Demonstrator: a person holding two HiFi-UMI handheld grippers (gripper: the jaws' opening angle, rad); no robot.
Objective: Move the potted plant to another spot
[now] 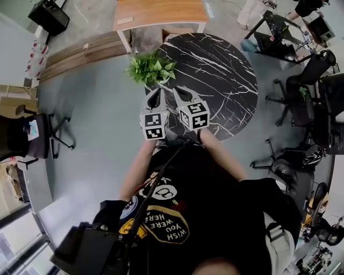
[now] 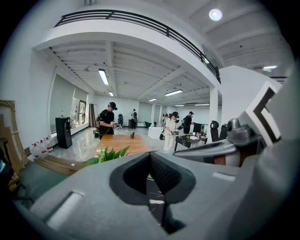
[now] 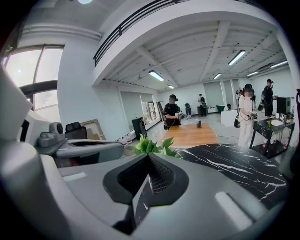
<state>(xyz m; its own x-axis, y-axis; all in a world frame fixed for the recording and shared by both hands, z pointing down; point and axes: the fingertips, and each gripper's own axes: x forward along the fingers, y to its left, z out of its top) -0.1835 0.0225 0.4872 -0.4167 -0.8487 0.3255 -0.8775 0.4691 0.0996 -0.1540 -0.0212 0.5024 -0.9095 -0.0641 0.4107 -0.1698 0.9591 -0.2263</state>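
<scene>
Count: 1 potted plant (image 1: 150,69), 2 grippers, 1 round black marble table (image 1: 226,80), 1 wooden table (image 1: 161,12) beyond it. 4 ppl stand far back in the room in both gripper views. Several office chairs sit right of the marble table in head view, and 1 more chair (image 1: 51,134) is at far left.

Plant sits at the far-left edge of the marble table, upright, w/ green leaves spread. In left gripper view it shows just left of the jaw tips (image 2: 108,153); in right gripper view it's dead ahead, above the tips (image 3: 152,146).

Pose: both forearms reach fwd from the person's chest, side by side. Left gripper (image 1: 155,99) and right gripper (image 1: 183,96) angle in toward each other, tilted slightly down and aimed at the plant. Tips are near the leaves but apart from them, over the table's left part.

Jaws: left pair closed together w/ nothing between. Right pair the same, pressed together and empty. Neither has hold of the plant.
</scene>
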